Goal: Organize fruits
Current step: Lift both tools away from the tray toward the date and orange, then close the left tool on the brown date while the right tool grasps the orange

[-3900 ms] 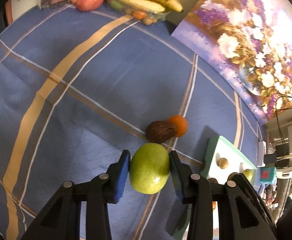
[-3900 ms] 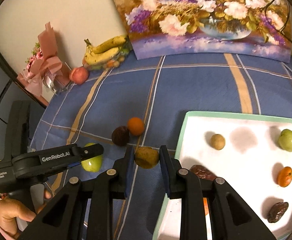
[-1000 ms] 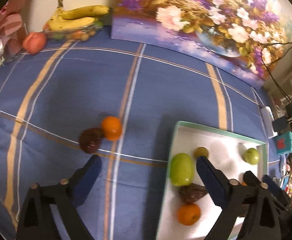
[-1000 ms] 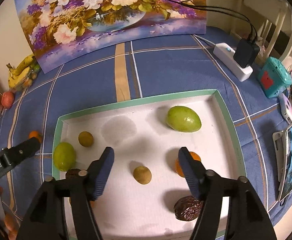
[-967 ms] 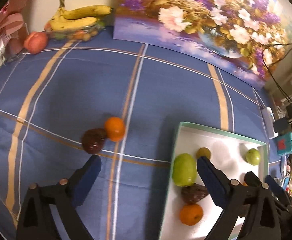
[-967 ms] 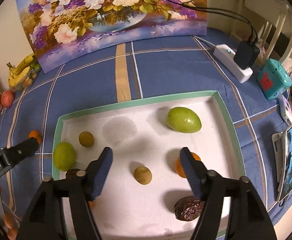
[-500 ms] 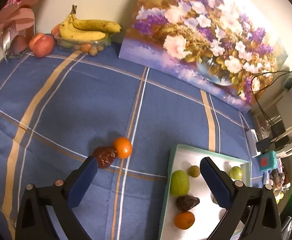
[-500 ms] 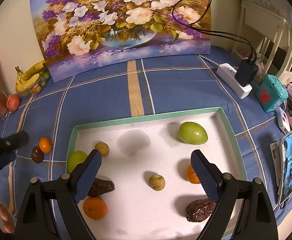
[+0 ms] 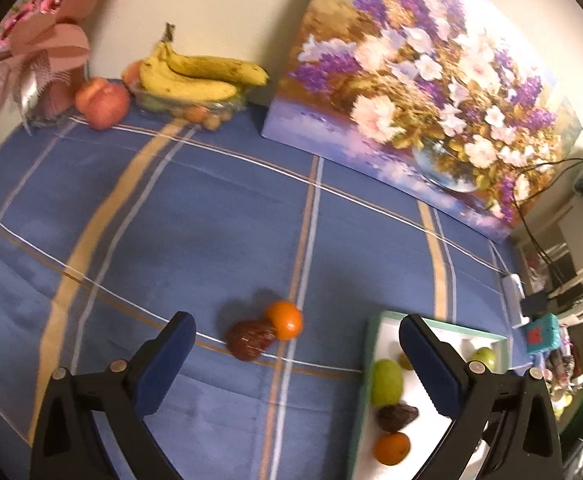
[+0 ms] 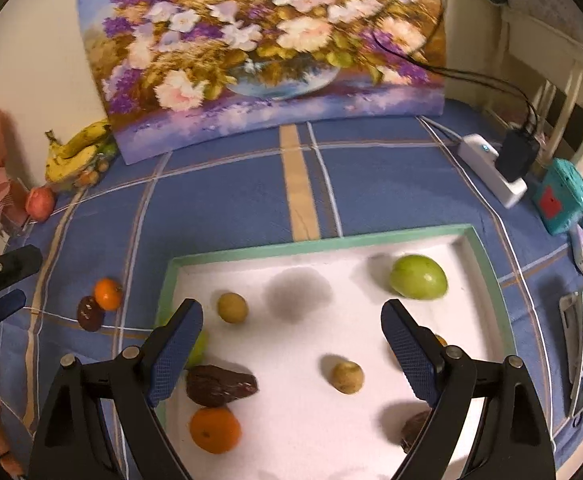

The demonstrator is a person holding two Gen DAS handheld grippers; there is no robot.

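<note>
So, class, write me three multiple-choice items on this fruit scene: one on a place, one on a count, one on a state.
1. Where does the dark dried fruit on the cloth lie?
A. Against the small orange
B. In the tray
C. Beside the bananas

2. How many loose fruits lie on the cloth beside the tray?
A. Two
B. Four
C. None

3. What state is the left claw in?
A. Shut on a fruit
B. Open and empty
C. Shut, empty

Answers: 1 A, the two touch; 2 A, only that pair remains; 3 B, its fingers stand wide apart with nothing gripped.
</note>
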